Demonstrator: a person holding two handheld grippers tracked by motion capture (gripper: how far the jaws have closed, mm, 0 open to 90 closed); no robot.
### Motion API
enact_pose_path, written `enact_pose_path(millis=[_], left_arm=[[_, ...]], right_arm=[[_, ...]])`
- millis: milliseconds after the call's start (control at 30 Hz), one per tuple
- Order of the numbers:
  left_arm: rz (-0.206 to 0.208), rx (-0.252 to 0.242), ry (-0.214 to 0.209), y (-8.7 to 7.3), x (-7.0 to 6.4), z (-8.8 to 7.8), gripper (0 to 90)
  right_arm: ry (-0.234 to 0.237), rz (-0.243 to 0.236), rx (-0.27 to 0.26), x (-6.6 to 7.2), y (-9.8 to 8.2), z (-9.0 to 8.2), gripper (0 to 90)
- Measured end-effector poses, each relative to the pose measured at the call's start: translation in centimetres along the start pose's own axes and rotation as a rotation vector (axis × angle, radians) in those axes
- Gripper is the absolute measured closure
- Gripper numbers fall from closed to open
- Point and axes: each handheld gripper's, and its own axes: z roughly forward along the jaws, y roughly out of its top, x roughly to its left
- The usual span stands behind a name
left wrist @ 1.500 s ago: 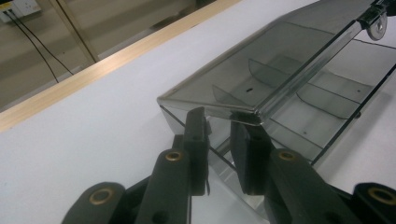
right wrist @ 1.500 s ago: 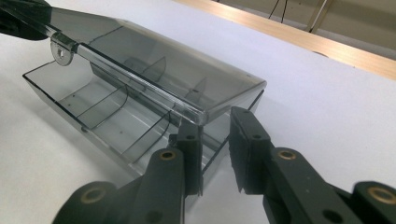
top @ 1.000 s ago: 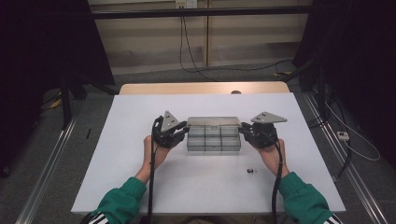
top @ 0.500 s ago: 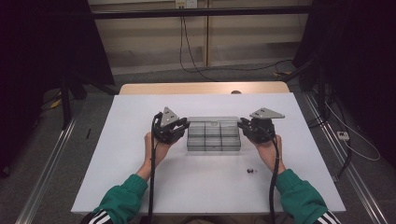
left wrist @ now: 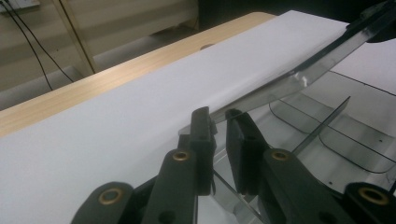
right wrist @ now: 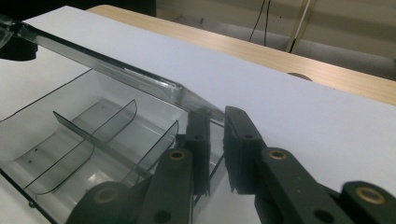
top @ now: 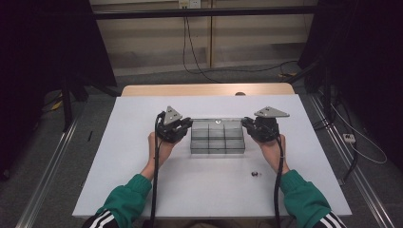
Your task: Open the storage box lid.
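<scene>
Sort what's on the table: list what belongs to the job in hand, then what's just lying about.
In the job:
clear compartment box
its lid
left gripper, clamped on the lid's corner
right gripper, clamped on the lid's other corner

Lying about:
small dark object

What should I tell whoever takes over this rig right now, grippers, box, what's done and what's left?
Left gripper: shut on the left corner of the clear lid; its jaws have just been closing.
Right gripper: shut on the lid's right corner.
Compartment box: mid-table between the two grippers, dividers visible, compartments look empty. Lid is part-raised, hinged along the far edge.
Small dark item: loose on the white table, in front of the box, near the right forearm.
Done: both lid corners gripped, lid lifted off the box front.
Left: probably swing the lid fully open and let go; the small item is untouched.
</scene>
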Motion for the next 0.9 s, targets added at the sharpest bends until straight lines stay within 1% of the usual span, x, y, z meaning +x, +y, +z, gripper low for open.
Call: enact_pose_path(millis=[33,267,400,433,533,667,900], left_arm=[[-0.006,-0.002,-0.002,0.0,0.0,0.1,81.3],[-0.007,-0.009,0.009,0.0,0.4,0.6,82.4],[-0.020,-0.013,0.009,0.1,0.6,0.9,82.8],[-0.015,-0.009,0.013,0.1,0.7,0.9,83.0],[-0.015,-0.010,0.023,0.1,0.8,1.3,83.1],[-0.008,-0.001,0.033,-0.1,0.9,1.9,83.1],[-0.025,0.008,0.041,-0.3,1.5,2.7,82.9]], right_arm=[[0.000,0.002,-0.002,0.0,0.0,0.1,80.8],[-0.008,0.012,-0.014,-0.2,0.3,0.3,81.8],[-0.012,0.014,-0.021,-0.4,0.4,0.6,82.2],[-0.011,0.013,-0.022,-0.4,0.4,0.6,82.4],[-0.014,0.023,-0.026,-0.6,0.5,0.9,82.6],[-0.022,0.016,-0.025,-0.7,0.6,1.3,82.6],[-0.038,0.020,-0.015,-0.9,0.6,2.1,83.6]])
